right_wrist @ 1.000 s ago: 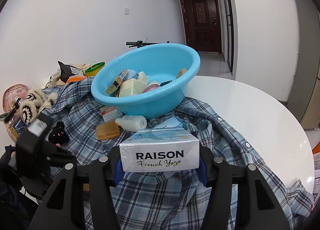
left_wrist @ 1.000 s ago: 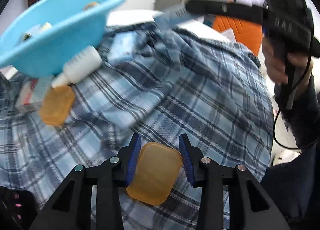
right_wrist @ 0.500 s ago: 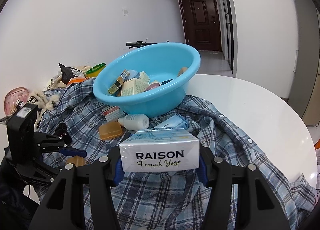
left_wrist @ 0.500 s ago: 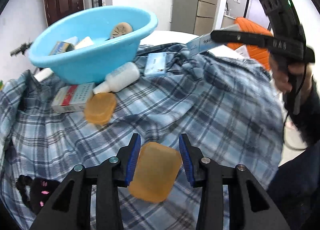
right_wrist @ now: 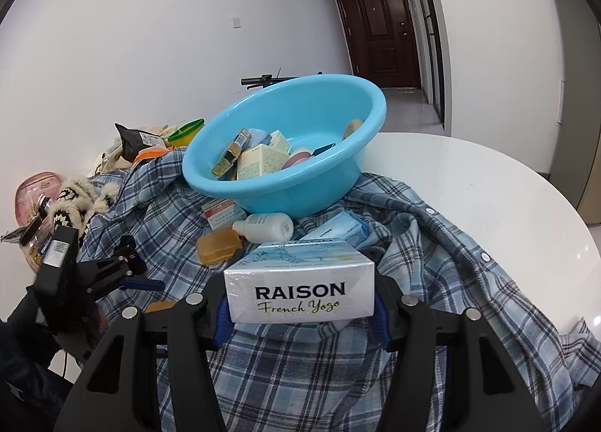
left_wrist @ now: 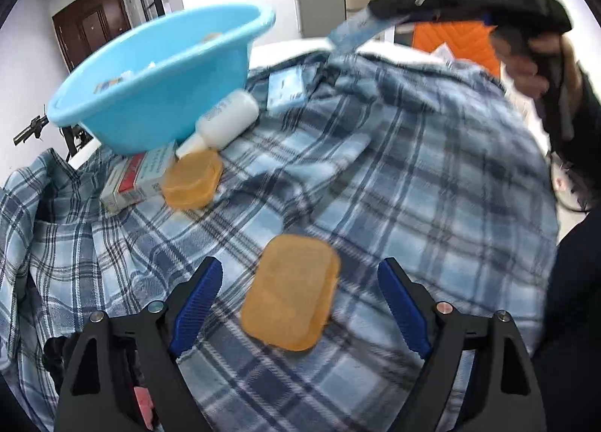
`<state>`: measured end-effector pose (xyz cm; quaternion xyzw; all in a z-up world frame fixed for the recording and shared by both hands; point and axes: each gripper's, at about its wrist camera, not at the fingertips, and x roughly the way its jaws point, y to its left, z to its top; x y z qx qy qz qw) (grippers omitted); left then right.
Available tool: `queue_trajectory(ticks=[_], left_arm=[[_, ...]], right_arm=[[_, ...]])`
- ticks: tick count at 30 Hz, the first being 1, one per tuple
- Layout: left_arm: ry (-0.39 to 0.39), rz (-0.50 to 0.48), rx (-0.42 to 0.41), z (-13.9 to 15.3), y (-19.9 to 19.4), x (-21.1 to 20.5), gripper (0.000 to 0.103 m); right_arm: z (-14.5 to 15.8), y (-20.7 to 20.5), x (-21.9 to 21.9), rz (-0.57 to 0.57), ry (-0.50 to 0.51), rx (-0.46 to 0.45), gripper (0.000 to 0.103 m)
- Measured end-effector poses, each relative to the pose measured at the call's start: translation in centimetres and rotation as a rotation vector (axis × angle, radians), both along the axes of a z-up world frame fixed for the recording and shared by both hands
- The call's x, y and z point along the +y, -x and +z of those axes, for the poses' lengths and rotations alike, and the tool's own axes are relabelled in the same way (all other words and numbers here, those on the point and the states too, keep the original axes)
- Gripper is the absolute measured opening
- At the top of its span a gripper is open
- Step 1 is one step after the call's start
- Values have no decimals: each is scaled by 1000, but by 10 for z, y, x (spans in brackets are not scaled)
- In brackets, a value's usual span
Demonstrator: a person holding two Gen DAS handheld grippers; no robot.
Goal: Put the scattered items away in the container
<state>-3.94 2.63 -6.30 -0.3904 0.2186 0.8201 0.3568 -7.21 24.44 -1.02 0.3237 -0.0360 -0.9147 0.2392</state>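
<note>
Both wrist views look low across shirt [left_wrist: 413,176], sharing basin [right_wrist: 300,184].

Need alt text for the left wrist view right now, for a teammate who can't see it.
The left hand-held gripper hangs open around an orange soap case on a blue plaid shirt; a blue basin sits beyond.

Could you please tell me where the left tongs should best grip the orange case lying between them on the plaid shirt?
Probably across its two long sides, coming straight down: the orange case lies flat lengthwise between the open left tongs, narrower than their gap.
</note>
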Motion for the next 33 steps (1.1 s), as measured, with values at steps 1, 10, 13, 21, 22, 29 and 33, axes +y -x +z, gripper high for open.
queue_trajectory(ticks=[1, 10, 13, 21, 22, 29, 33], left_arm=[[-3, -2, -32, -2, 5, -1, 87], [-117, 151, -56, 14, 19, -21, 45], [-22, 281, 17, 9, 22, -25, 45], [-52, 471, 8, -5, 36, -38, 69], [-61, 471, 9, -4, 35, -38, 75], [-27, 440, 12, -5, 32, -27, 63], [13, 537, -41, 5, 35, -30, 44]], right_arm=[[1, -1, 0, 0, -1, 1, 55], [-5, 3, 10, -30, 50, -42, 55], [-6, 5, 11, -29, 59, -48, 55], [-5, 3, 8, -26, 63, -37, 55], [-6, 3, 8, -26, 64, -37, 55], [-11, 6, 13, -44, 79, -58, 55], [-10, 5, 15, -43, 83, -55, 55]])
